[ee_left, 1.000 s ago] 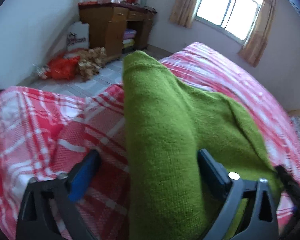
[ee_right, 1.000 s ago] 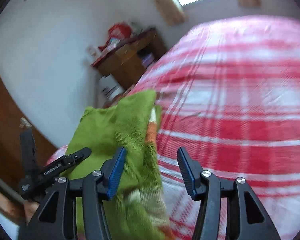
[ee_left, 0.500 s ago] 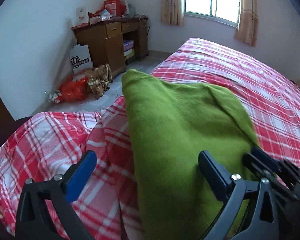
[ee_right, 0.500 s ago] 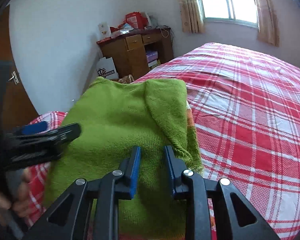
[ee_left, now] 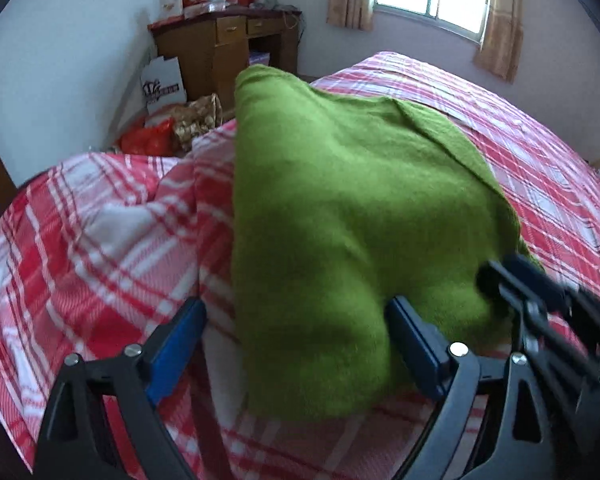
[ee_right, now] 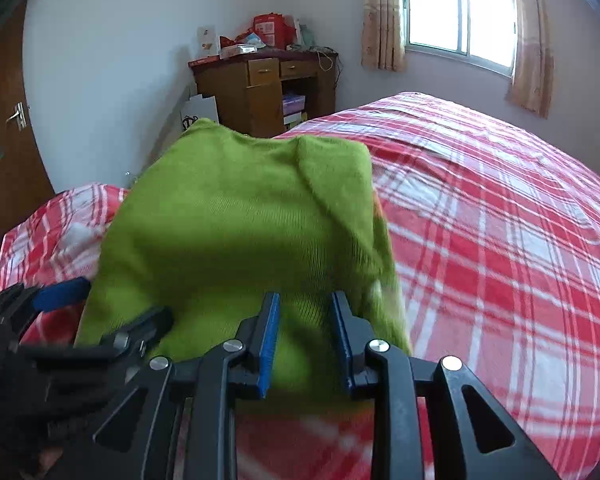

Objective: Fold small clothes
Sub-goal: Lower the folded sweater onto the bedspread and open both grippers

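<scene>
A green knitted garment [ee_left: 340,208] lies folded on the red plaid bed [ee_left: 100,240]; it also shows in the right wrist view [ee_right: 240,220]. My left gripper [ee_left: 296,344] is open, its jaws wide either side of the garment's near left edge. My right gripper [ee_right: 306,336] has its jaws narrowly apart around the garment's near edge, with green knit between the pads. The right gripper shows in the left wrist view [ee_left: 540,304], and the left gripper shows in the right wrist view [ee_right: 80,320].
A wooden desk [ee_right: 268,88] with clutter stands against the far wall. Bags [ee_left: 156,140] lie on the floor beside it. A window [ee_right: 460,12] with curtains is at the back. A door [ee_right: 4,128] is at the left. The bed [ee_right: 500,220] stretches right.
Both grippers drew back toward the garment's near edge. The right gripper's jaws opened a little wider than half a second ago. The left stayed open.
</scene>
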### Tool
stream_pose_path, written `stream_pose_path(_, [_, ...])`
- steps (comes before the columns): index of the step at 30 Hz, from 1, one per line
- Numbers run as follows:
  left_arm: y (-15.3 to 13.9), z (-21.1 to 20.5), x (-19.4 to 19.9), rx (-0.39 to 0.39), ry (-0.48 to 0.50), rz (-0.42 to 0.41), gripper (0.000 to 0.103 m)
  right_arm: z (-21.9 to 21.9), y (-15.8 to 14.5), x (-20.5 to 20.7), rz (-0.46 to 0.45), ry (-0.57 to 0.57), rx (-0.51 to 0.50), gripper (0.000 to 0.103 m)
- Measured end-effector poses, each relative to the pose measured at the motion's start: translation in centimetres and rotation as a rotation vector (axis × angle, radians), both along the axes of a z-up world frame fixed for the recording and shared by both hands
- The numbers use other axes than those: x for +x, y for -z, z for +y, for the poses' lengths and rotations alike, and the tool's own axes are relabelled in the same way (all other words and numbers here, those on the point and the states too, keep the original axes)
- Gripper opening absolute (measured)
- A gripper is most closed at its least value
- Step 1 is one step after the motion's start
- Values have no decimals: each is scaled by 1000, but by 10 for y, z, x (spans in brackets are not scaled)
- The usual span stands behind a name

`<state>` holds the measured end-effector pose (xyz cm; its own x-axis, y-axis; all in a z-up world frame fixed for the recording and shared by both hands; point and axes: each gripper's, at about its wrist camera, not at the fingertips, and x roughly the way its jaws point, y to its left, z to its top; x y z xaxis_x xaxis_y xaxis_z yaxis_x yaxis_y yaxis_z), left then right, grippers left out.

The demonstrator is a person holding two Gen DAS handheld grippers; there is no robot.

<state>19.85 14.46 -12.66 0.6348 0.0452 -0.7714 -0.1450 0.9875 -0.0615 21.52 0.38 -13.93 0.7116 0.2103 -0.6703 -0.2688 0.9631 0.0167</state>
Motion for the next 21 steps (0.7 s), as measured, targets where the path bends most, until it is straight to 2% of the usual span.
stream_pose_path(1, [-2,0,-4,0,3,1,94,-4,0,-8,1,23,15,34])
stream_pose_path(4, [-6,1,-19,33,9,0,94,-13,-2,-25,0,51,57,53])
stream_pose_path(6, [-4,0,-29,39,5,3,94,-14,0,-34,11,84,30,71])
stream_pose_path(10, [-3,-3,-52,45,-3,11,93,-21,6,-55,65,108,27,71])
stream_pose_path(14, [-13,-5,-76,73,4,10,94,-31,5,-77,127,129,50,71])
stream_pose_path(18, [-30,-8,-102,120,10,-43,97,-35,-12,-104,114,150,11,71])
stream_pose_path(21, [-49,-10,-121,144,29,-108,99,-36,-34,-126,62,169,-32,71])
